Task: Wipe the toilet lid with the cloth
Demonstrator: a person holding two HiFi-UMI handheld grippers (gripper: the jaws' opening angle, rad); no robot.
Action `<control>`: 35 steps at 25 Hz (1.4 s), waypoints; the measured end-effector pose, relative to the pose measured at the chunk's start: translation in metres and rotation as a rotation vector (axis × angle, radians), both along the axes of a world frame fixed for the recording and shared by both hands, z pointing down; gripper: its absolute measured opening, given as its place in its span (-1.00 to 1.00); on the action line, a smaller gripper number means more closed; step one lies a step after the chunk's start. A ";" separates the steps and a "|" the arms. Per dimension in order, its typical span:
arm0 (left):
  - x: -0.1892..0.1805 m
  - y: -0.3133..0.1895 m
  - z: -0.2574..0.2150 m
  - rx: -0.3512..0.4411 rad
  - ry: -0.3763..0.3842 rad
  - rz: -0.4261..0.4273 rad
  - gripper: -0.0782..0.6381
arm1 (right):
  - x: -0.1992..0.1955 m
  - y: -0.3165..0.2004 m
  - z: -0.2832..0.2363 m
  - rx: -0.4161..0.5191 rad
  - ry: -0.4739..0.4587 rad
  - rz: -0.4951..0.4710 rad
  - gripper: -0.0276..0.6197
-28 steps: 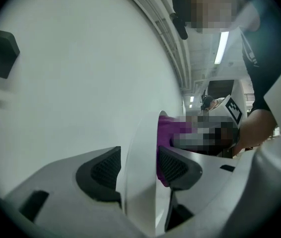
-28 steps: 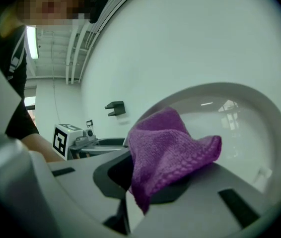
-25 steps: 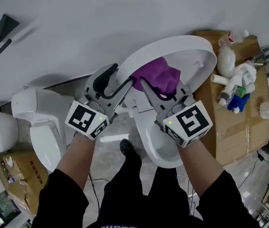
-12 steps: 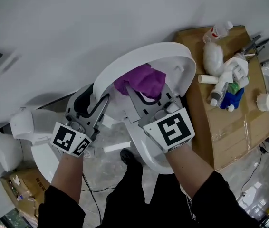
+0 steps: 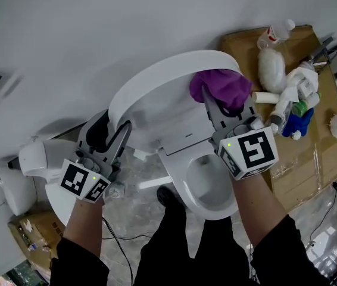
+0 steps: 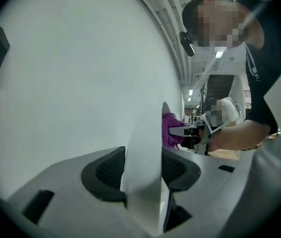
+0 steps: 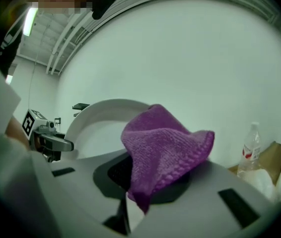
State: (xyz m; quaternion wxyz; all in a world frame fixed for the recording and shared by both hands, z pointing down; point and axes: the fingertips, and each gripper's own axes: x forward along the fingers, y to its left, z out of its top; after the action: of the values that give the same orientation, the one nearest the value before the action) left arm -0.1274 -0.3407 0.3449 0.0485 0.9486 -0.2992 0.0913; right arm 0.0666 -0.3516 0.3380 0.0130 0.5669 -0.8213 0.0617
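Head view first: we've got the toilet lid (image 5: 156,94) standing raised above the open bowl (image 5: 207,186), and both claws are up on it. The left claw (image 5: 107,130) is at the lid's left edge. In the left gripper view that white rim runs straight up between its jaws. They have just been closing, and both pads now bear on the rim. Over on the right, the right claw (image 5: 225,103) is clamped on the purple cloth (image 5: 219,83). In the right gripper view the cloth bunches up out of the closed jaws, with the lid's curve behind it. We see the cloth at the right end of the lid's inner face, close to the rim. Whether it presses on the surface we cannot tell. Just beside it on the right stands a cardboard box (image 5: 287,159) carrying bottles (image 5: 275,34).
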 end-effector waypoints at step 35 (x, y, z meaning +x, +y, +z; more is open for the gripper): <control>-0.005 0.001 0.030 0.061 -0.019 -0.040 -0.22 | -0.007 0.012 0.102 -0.025 0.180 -0.083 -0.74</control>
State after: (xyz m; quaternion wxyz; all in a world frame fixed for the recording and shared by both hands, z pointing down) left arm -0.1328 -0.3393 0.3745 0.0185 0.9426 -0.3210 0.0903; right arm 0.0601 -0.3394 0.4399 0.0963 0.5354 -0.8388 0.0199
